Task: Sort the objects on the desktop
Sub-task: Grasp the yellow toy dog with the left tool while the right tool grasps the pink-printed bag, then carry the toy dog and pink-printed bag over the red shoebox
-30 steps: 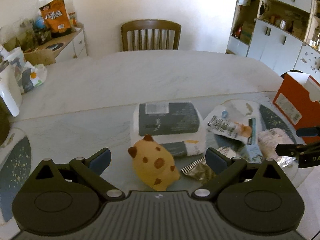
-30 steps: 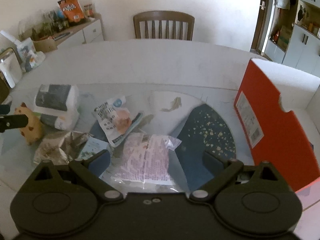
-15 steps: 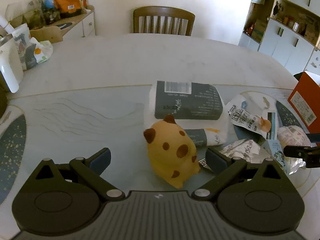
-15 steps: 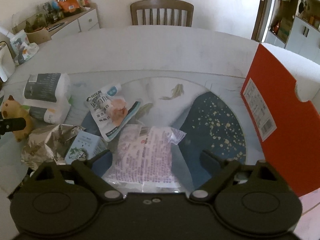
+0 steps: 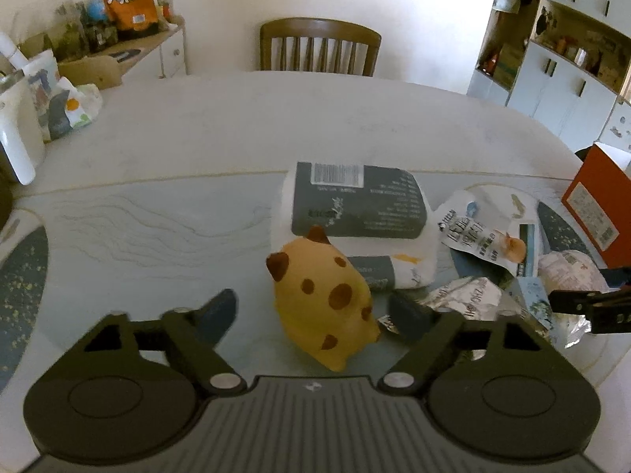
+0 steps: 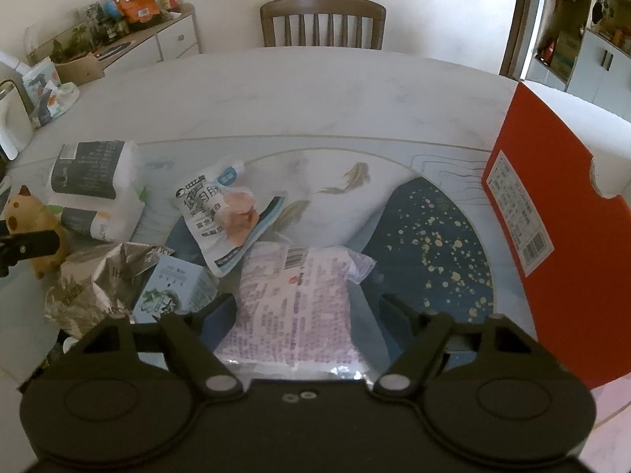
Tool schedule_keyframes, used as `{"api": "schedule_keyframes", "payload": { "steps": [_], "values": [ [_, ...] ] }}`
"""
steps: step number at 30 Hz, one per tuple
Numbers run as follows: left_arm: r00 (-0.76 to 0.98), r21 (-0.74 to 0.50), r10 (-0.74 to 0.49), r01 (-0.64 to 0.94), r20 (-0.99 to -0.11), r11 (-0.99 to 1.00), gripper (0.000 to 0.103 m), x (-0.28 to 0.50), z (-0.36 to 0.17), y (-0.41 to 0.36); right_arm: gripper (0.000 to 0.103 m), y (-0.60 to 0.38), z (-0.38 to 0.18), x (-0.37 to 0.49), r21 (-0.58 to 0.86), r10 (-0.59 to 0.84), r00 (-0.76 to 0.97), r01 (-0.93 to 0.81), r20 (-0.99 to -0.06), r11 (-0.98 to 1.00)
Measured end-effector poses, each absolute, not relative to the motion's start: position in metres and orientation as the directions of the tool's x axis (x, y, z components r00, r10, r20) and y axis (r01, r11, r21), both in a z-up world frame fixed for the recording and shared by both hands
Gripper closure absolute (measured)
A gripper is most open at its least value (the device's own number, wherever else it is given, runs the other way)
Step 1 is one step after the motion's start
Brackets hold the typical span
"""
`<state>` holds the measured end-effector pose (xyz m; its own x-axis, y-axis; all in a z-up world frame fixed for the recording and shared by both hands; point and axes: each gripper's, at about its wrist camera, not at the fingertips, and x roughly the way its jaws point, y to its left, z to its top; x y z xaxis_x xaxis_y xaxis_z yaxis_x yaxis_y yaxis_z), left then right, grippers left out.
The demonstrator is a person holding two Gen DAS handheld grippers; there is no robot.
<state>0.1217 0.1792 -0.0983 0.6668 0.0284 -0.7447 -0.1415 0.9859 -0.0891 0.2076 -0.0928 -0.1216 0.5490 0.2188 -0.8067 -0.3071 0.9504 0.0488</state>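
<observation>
A yellow spotted plush toy (image 5: 327, 307) lies on the table between the fingers of my left gripper (image 5: 315, 311). The jaws are closing, with a gap still showing on the toy's left side. A pink printed packet (image 6: 295, 307) lies flat between the fingers of my right gripper (image 6: 309, 313). Those jaws are also closing and the pads stand clear of it. Behind the toy sits a grey and white tissue pack (image 5: 355, 213). A white pouch (image 6: 213, 213), a crumpled foil bag (image 6: 98, 280) and a small pale blue box (image 6: 177, 283) lie between the two grippers.
An orange box (image 6: 560, 213) stands upright at the right edge of the table. A wooden chair (image 5: 319, 45) is at the far side. A white jug (image 5: 15, 138) and bags stand far left, and a sideboard (image 5: 157, 47) with snacks is behind.
Both grippers' jaws have narrowed, the left around the plush toy and the right around the pink packet. Both views now look down on the table more steeply.
</observation>
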Motion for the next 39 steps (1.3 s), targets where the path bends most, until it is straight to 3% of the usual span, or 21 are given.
{"api": "schedule_keyframes", "payload": {
  "steps": [9,13,39],
  "values": [
    [0.661,-0.1,0.013,-0.133,-0.751,0.986,0.049,0.121,-0.097,0.176,0.041,-0.094,-0.12,0.199,0.019,0.196,0.557,-0.307,-0.807,0.951],
    [0.659,-0.103,0.005,-0.125,-0.752,0.987,0.055,0.121,-0.096,0.174,0.046,-0.097,-0.118,0.198,0.013,0.188,0.561,-0.3,-0.806,0.954],
    [0.685,-0.116,-0.024,-0.088,-0.728,0.989,0.057,0.101,-0.07,0.16,0.05,-0.122,-0.083,0.173,0.008,0.183,0.618,-0.274,-0.765,0.962]
  ]
}}
